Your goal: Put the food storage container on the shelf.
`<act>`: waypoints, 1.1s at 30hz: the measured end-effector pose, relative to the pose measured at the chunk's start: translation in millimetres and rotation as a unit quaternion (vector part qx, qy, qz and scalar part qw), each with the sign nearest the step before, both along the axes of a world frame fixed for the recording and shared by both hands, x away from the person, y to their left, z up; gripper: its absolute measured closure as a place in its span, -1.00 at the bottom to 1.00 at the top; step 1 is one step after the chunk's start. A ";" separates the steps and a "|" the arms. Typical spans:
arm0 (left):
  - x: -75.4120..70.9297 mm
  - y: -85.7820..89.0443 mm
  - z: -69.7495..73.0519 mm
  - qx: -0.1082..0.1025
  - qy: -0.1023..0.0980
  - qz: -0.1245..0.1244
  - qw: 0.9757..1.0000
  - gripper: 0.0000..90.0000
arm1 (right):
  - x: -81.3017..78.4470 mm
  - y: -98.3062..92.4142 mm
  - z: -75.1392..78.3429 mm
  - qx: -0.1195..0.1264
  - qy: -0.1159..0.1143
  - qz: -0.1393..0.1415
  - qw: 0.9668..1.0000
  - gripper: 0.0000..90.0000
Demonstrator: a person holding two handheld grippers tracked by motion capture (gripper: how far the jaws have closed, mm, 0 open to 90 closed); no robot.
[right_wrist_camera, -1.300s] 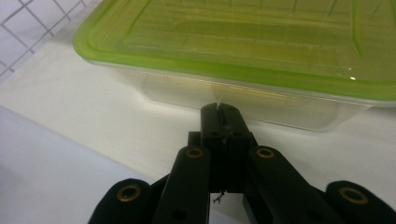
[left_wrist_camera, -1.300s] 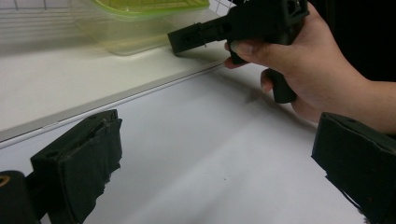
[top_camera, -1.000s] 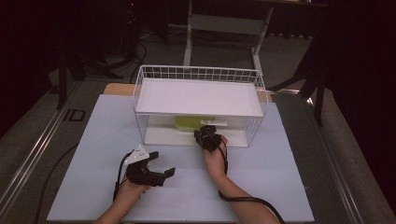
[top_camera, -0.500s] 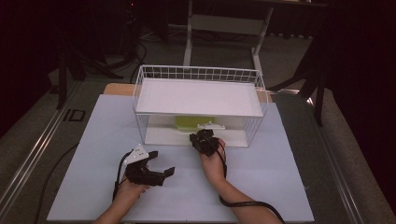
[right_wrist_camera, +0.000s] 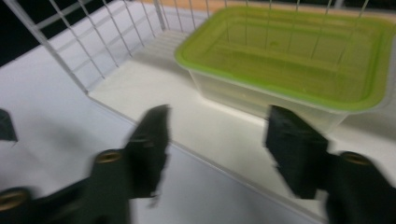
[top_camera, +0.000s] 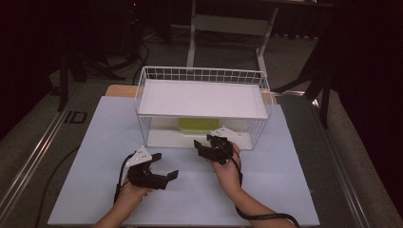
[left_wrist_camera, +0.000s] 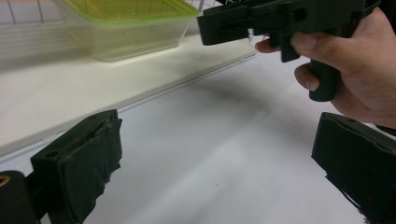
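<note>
A white wire-mesh rack (top_camera: 142, 95) with a flat white shelf board (top_camera: 202, 98) stands on the pale table surface (top_camera: 294, 180); a clear plastic container with a green lid (right_wrist_camera: 299, 65) sits beneath, apparently closed.

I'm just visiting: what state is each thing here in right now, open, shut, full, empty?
Left black two-jaw gripper: open, empty, above the table.
Right black two-jaw gripper: open, empty, before the rack.
Clear plastic box with green lid: lid on, upright on lower shelf.
White wire rack: upright, top shelf bare.
</note>
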State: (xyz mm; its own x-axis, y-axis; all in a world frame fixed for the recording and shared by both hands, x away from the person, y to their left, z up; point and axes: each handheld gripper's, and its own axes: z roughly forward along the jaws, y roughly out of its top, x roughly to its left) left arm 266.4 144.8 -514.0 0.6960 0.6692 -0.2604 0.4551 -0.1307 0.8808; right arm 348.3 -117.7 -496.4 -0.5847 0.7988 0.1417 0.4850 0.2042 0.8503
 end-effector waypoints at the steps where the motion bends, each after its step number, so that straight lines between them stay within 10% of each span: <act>1: 0.0 0.0 0.0 0.000 0.000 0.000 1.000 -0.95 | 0.0 0.0 0.0 0.000 0.000 0.000 1.000 -0.25; 7: -1.2 -0.2 3.8 -0.012 -0.002 -0.014 1.000 -0.94 | -8.1 -12.2 3.8 0.015 0.006 0.053 0.998 -0.69; 33: -25.6 27.9 19.6 -0.025 -0.026 -0.031 0.999 -0.94 | -57.8 -66.6 15.2 -0.001 0.002 0.097 0.995 -0.68</act>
